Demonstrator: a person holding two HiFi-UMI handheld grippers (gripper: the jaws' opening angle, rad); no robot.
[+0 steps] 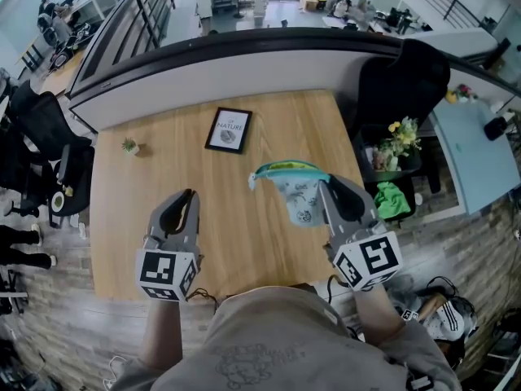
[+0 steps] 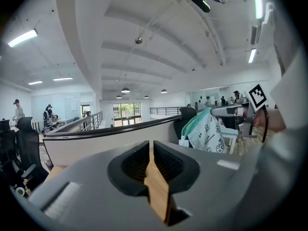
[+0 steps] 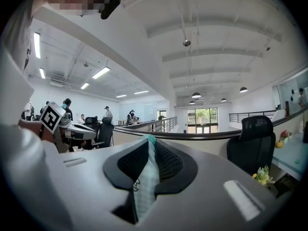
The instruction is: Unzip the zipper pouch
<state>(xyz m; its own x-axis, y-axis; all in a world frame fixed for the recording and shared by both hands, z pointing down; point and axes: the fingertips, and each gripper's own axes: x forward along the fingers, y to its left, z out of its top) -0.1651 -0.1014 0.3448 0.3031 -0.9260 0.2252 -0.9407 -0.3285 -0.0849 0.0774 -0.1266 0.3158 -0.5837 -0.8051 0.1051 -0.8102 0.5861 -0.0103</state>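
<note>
The wooden table (image 1: 244,226) lies below both my tools. The zipper pouch (image 1: 299,194) is pinched by its edge in my right gripper (image 1: 327,184). It is well to the right of my left gripper (image 1: 189,195), whose jaws stand narrow and empty.

Left hand-held gripper (image 1: 188,195) and right hand-held gripper (image 1: 326,184) reach forward, near level, well apart.
The left jaws stand a sliver apart, nothing between them; the right jaws clamp the zipper pouch (image 1: 298,195) fabric.
</note>
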